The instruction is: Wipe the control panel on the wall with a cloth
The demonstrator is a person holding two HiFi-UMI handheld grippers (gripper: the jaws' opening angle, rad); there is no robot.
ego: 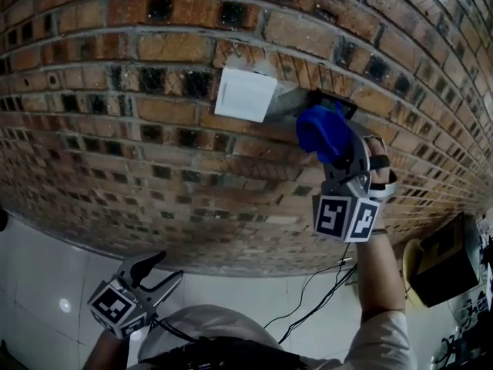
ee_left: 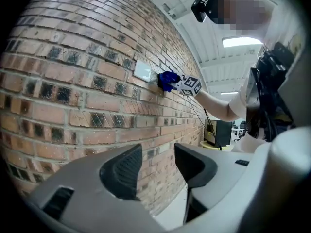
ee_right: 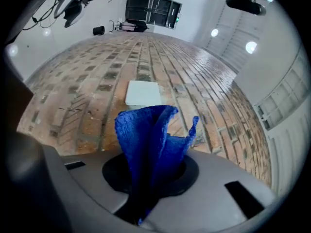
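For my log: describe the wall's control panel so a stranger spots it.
A brick wall fills the head view. Just left of the blue cloth sits the control panel, the only smooth white square among the bricks.

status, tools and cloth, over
Right tool shut on cloth, beside panel, not on it. Left tool open, empty, held low. Nothing in the way.

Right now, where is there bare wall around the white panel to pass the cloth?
The brick wall is bare left of and below the white panel, down toward the left gripper. The right side is crowded: the blue cloth in the right gripper and a dark fixture sit close beside the panel.
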